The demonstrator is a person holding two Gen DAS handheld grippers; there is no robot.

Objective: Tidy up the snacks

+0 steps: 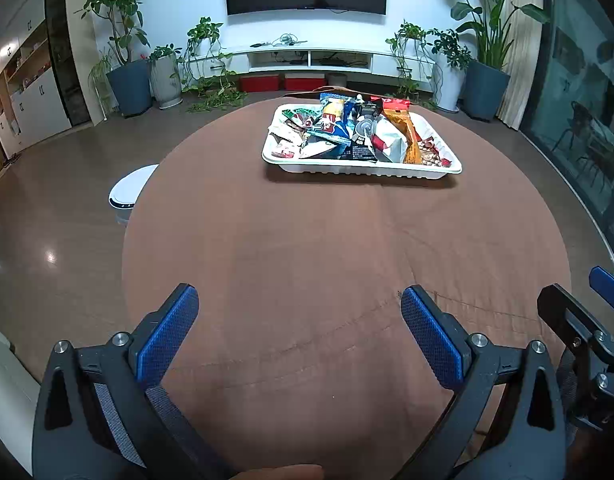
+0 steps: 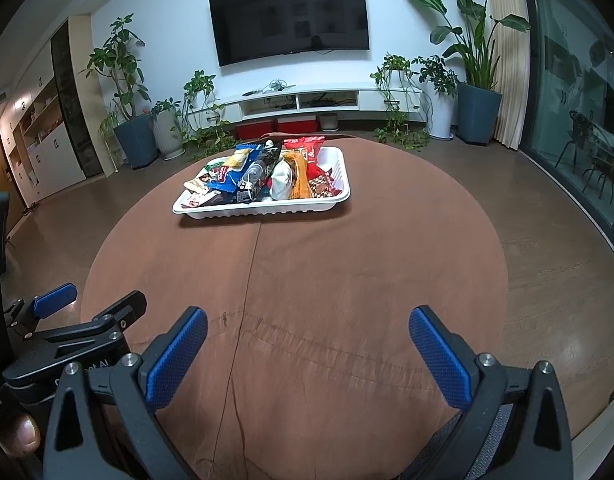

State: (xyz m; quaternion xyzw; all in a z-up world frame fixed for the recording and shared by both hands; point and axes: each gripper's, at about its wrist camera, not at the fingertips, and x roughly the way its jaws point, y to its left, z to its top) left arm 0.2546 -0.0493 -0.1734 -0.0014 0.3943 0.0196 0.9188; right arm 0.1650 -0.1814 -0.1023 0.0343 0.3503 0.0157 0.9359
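Crinkly foil snack packets (image 1: 355,130) heaped in ribbed white plastic tray (image 1: 363,170); both blue-padded tools wide, empty.

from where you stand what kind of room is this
Most likely a home living room: a large dark wall-mounted television above a long white media console, leafy potted plants on both sides, and a round brown-clothed table holding a white plastic snack tray.

A round bench (image 1: 307,260) under a brown cloth (image 2: 347,280) carries a white tray (image 1: 359,167) heaped with snacks (image 1: 347,128).
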